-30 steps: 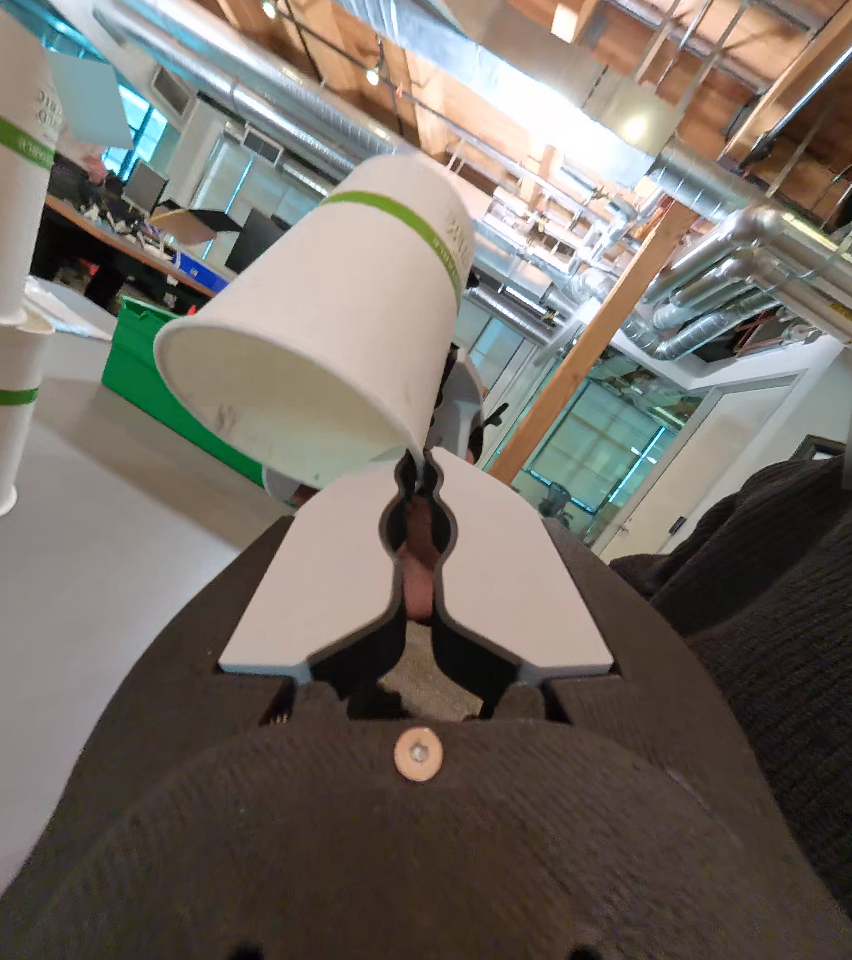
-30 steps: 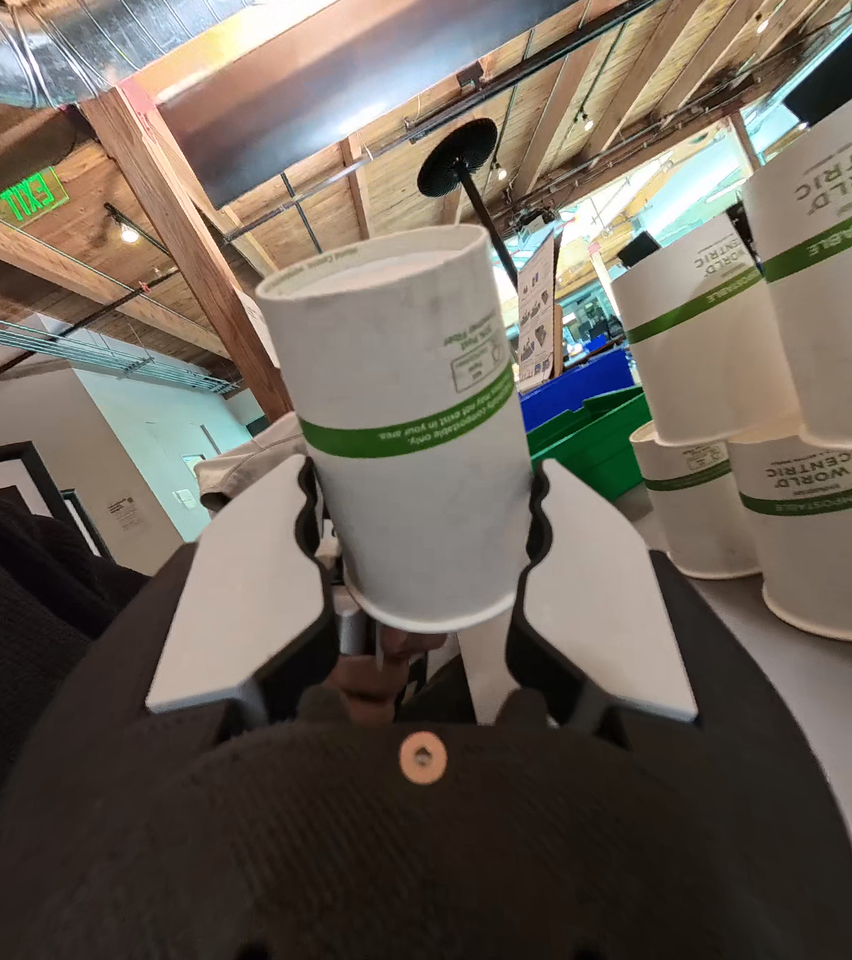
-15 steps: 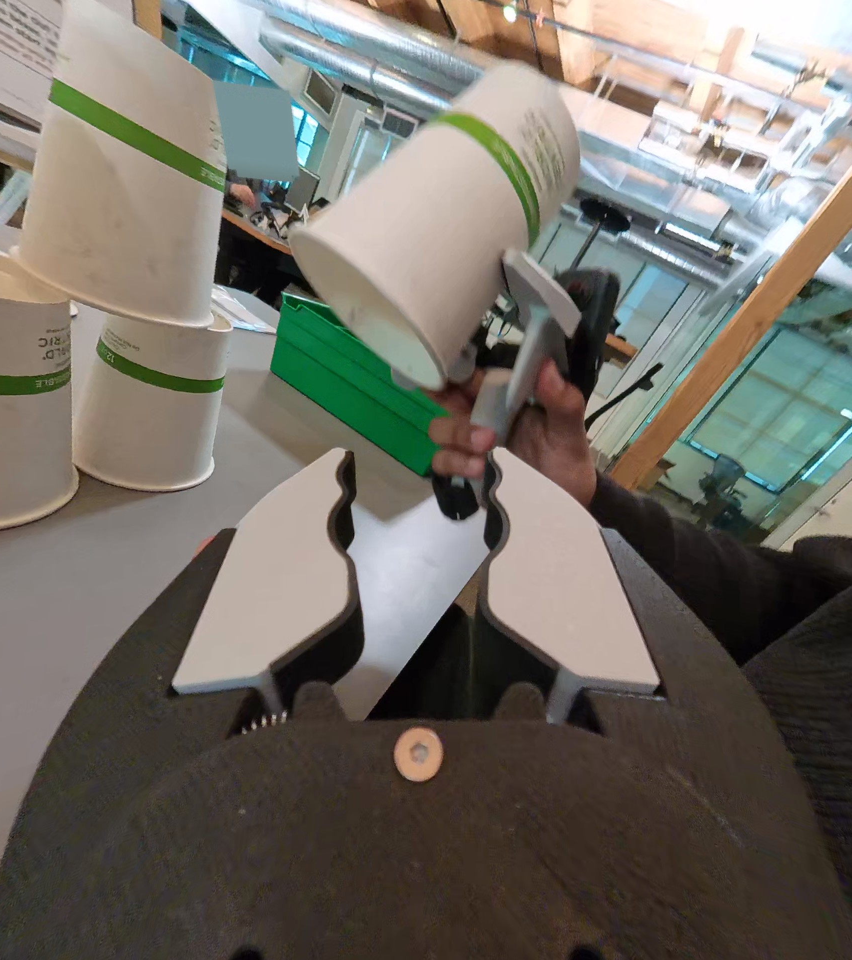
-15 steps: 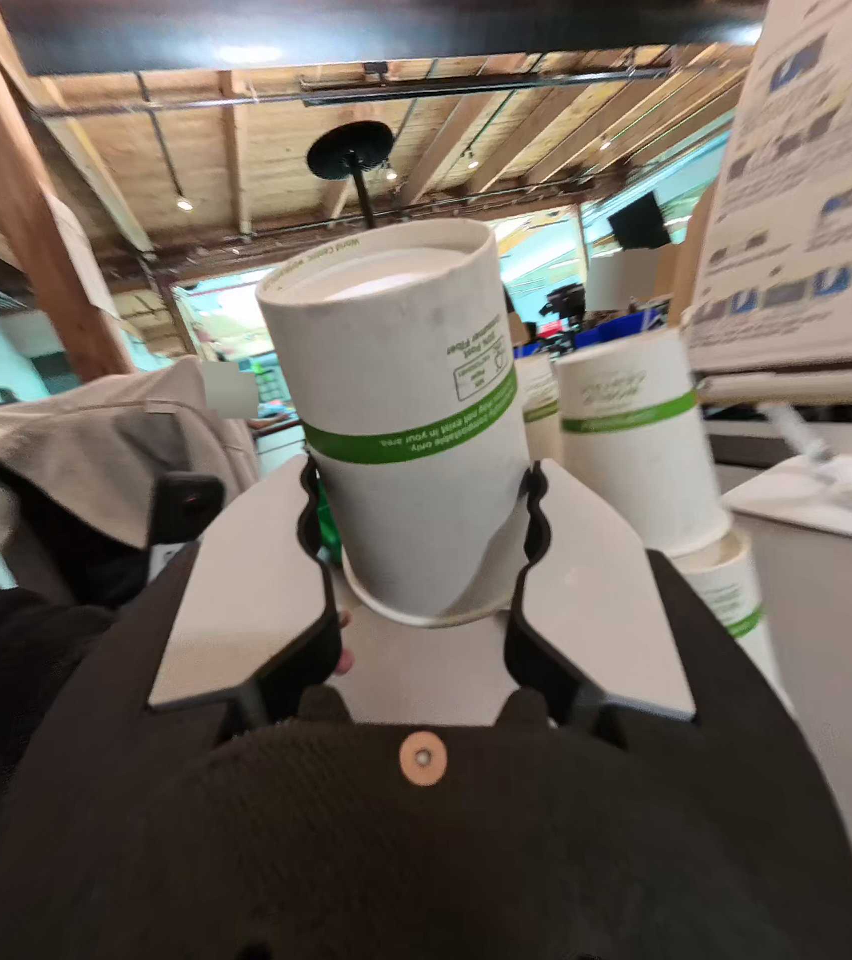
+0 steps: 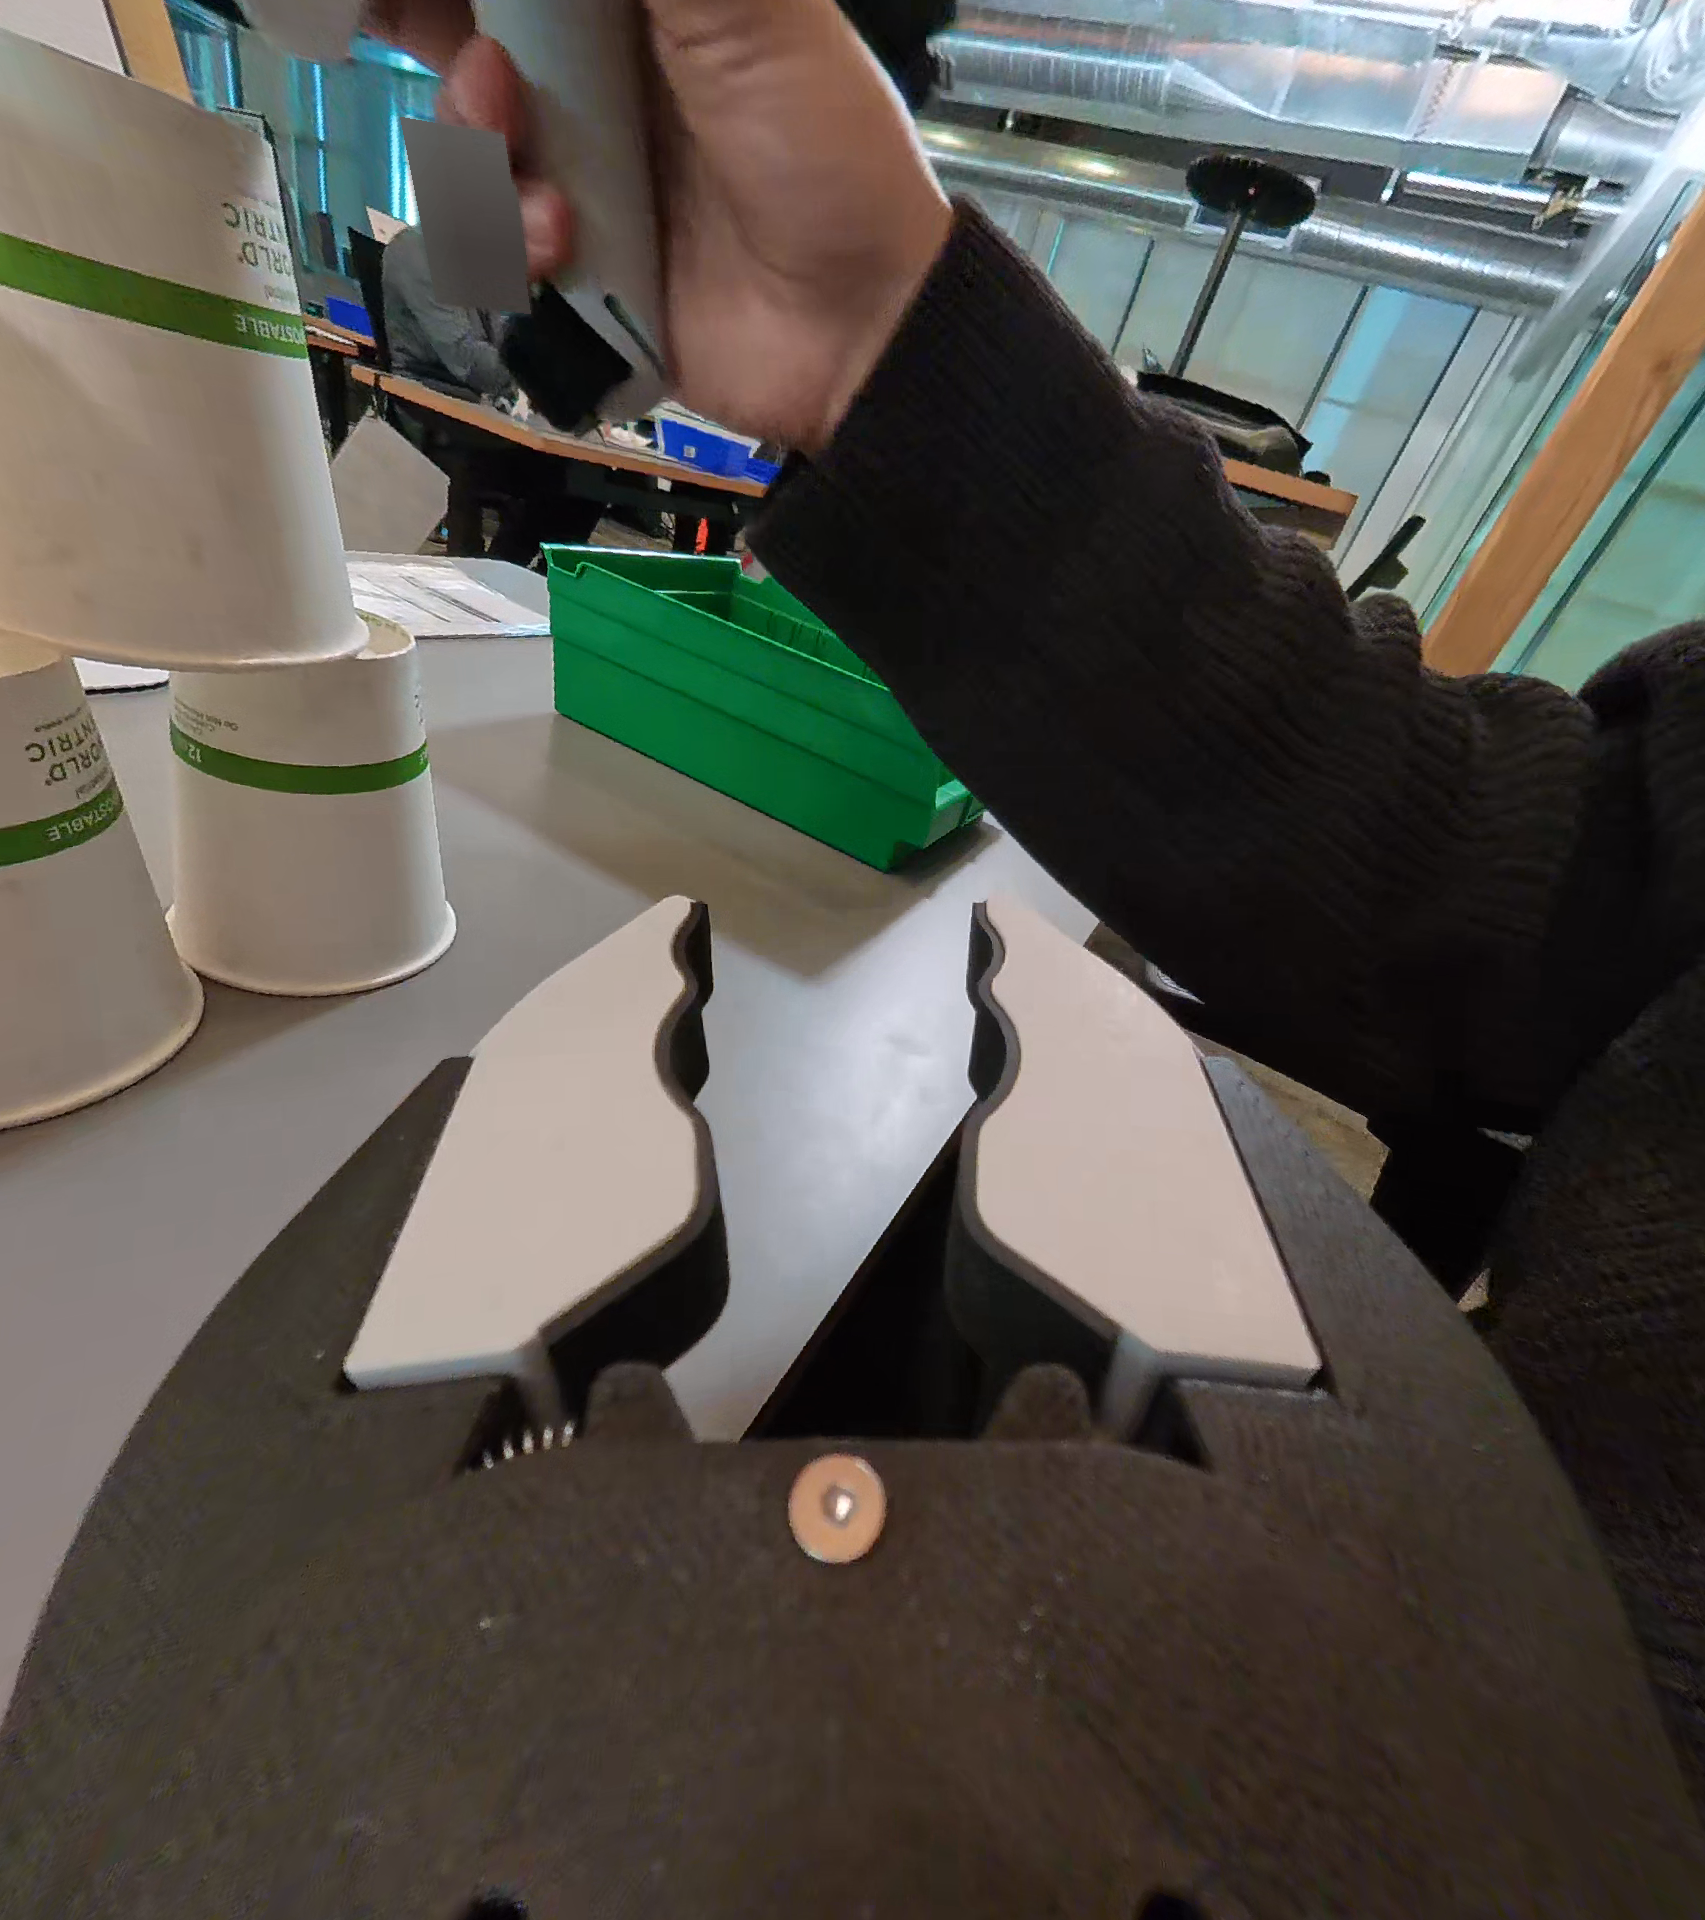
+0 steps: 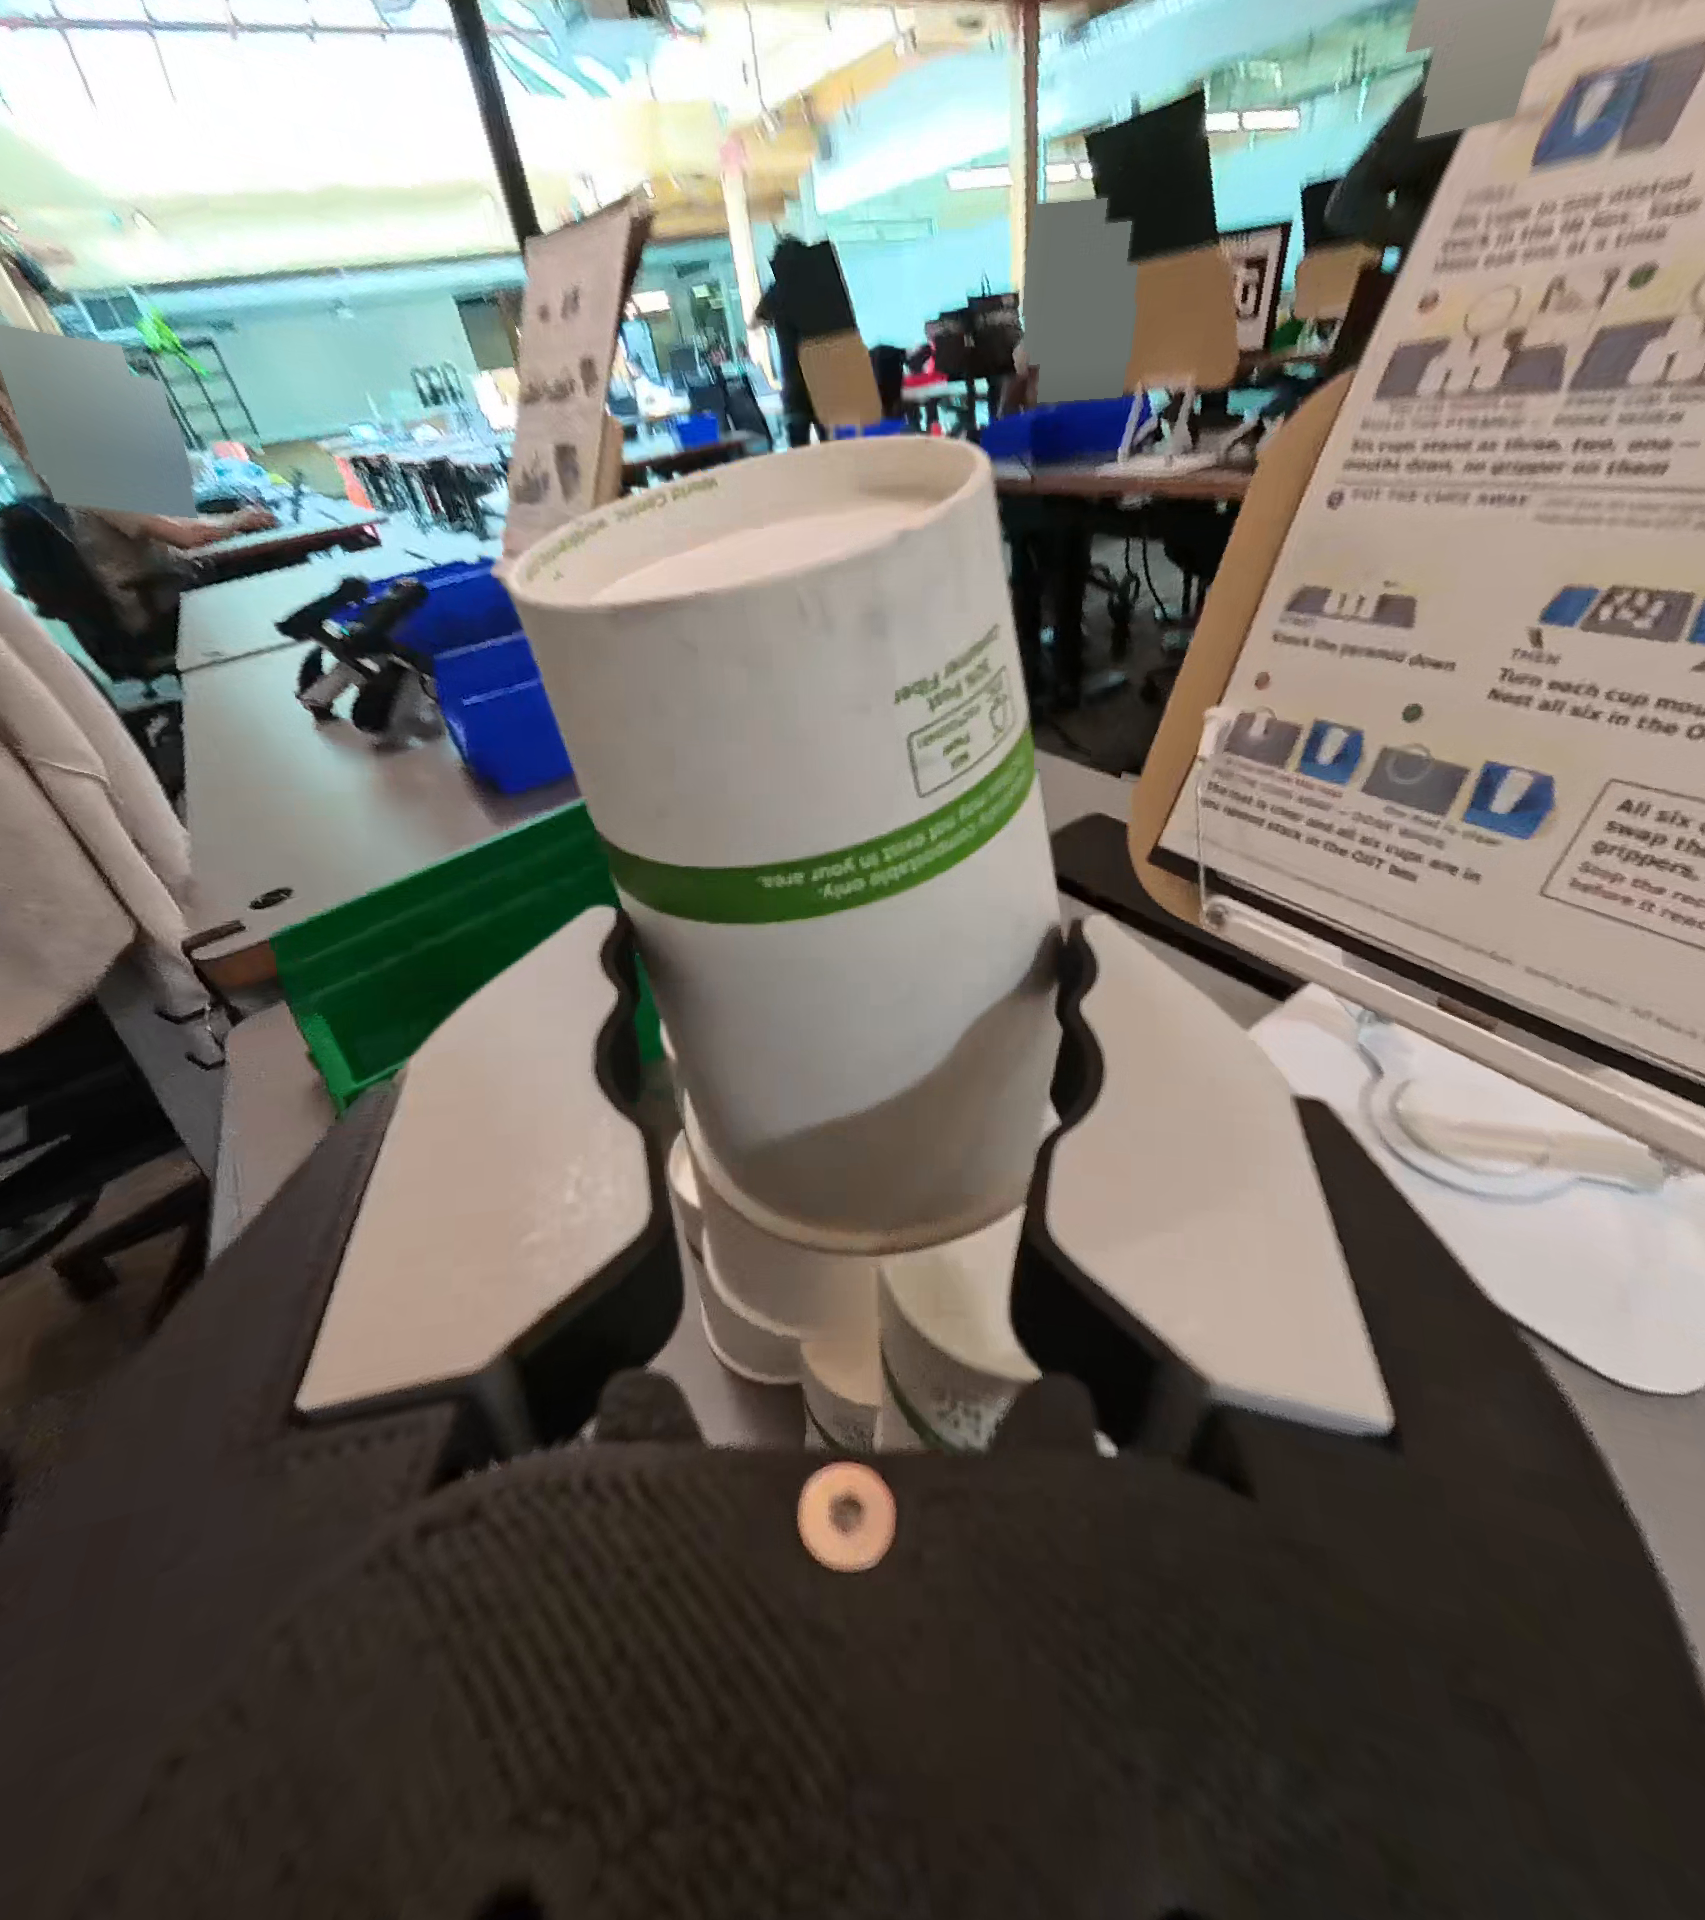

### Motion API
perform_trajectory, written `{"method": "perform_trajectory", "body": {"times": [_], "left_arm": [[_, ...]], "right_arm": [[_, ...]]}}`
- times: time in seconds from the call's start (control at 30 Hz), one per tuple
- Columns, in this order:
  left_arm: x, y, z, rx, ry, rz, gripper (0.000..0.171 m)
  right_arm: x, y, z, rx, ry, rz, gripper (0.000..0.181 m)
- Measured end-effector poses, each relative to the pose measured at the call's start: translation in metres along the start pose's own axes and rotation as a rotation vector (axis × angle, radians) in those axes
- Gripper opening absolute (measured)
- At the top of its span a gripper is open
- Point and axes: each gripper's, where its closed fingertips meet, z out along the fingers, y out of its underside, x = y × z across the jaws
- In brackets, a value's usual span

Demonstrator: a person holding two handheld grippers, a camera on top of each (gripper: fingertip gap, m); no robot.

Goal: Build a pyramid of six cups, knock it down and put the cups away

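A white paper cup with a green band [image 6: 806, 852] sits mouth down between the fingers of my right gripper [image 6: 848, 997], which pinch it low on its wall, just above the rim; the cup leans a little to the left. Directly beneath it, through the gap in the fingers, I see the tops of more upturned white cups [image 6: 796, 1309], close under the held cup's rim, though the blur there keeps me from saying whether they touch. To the right stands a propped instruction board [image 6: 1513, 582] on the grey table [image 6: 1658, 1475], and a green bin [image 6: 432, 956] lies beyond my left-hand finger.

My left gripper [image 5: 837, 997] is spread wide with nothing between its fingers, hovering low over the table. Near its left side stand stacked upturned cups [image 5: 297, 831], one tilted cup [image 5: 121, 416] resting across two below. Above, my right hand [image 5: 754, 197] in a dark sleeve [image 5: 1191, 727] grips the other tool's handle.
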Motion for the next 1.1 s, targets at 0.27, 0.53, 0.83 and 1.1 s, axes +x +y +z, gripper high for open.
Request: {"method": "perform_trajectory", "body": {"times": [0.27, 0.53, 0.83, 1.1], "left_arm": [[-0.001, -0.002, -0.003, 0.006, 0.034, -0.103, 0.048], [-0.012, -0.004, -0.005, 0.028, 0.017, -0.223, 0.048], [-0.005, 0.001, -0.002, -0.001, 0.041, -0.173, 0.043], [-0.008, 0.001, -0.003, -0.002, 0.022, -0.145, 0.043]], "right_arm": [[0.004, 0.009, 0.018, -0.081, 0.055, -0.025, 0.079], [0.003, 0.015, 0.02, -0.107, 0.076, -0.085, 0.08], [0.004, 0.007, -0.003, -0.088, 0.107, -0.093, 0.093], [0.008, 0.029, -0.081, 0.027, 0.181, -0.136, 0.073]]}}
